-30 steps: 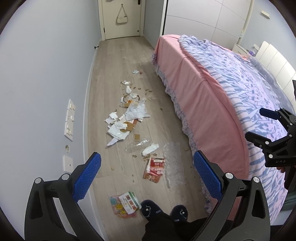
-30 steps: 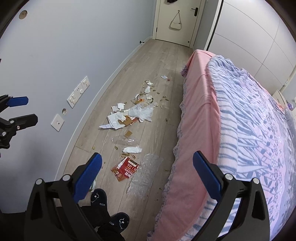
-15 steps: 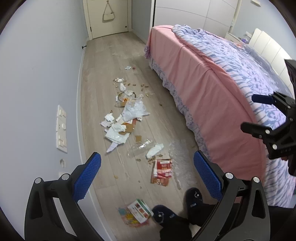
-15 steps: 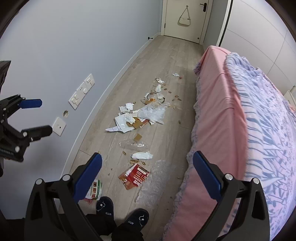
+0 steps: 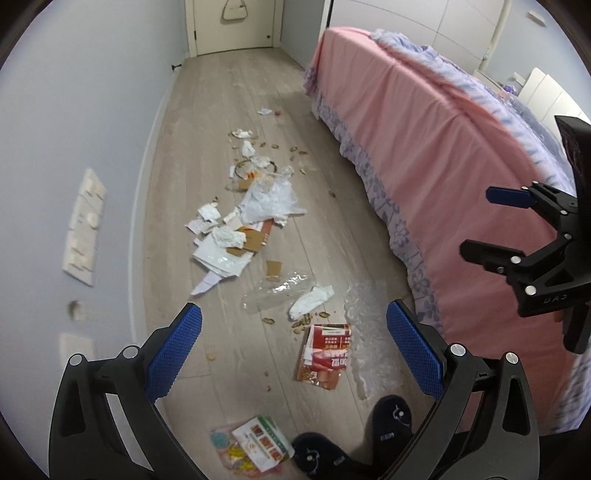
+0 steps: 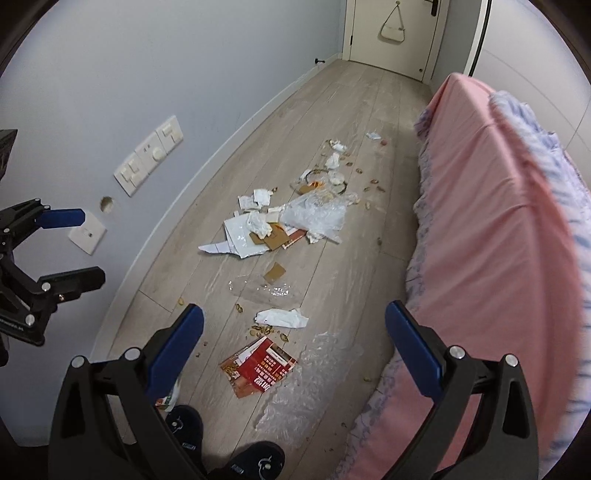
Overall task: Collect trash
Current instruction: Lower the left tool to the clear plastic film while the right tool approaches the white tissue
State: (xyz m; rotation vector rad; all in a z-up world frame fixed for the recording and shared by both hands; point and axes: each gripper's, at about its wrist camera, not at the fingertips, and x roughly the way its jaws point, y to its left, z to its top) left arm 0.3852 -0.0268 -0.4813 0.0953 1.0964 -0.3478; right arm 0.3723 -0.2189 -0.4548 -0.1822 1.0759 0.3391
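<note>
Trash is strewn along the wooden floor between wall and bed. Nearest lie a red printed wrapper [image 5: 325, 354] [image 6: 258, 365], a sheet of bubble wrap [image 5: 369, 339] [image 6: 314, 376], a white tissue [image 5: 310, 301] [image 6: 282, 318] and a colourful packet [image 5: 255, 448] by the feet. Farther off sit a clear plastic bag [image 5: 271, 201] [image 6: 314, 214], white paper and cardboard scraps [image 5: 225, 251] [image 6: 251, 236]. My left gripper [image 5: 293, 347] [image 6: 68, 245] is open and empty, high above the floor. My right gripper [image 6: 293, 347] [image 5: 491, 225] is also open and empty.
A bed with a pink sheet [image 5: 424, 155] [image 6: 498, 229] and a purple patterned cover fills the right. A grey wall with switch plates [image 5: 83, 225] [image 6: 149, 158] runs along the left. A closed door [image 5: 236, 22] ends the corridor. The person's dark slippers [image 5: 391, 415] [image 6: 184, 424] stand below.
Both cameras have tilted down and moved forward, so the litter looks nearer and larger. Both grippers stay open and empty.
</note>
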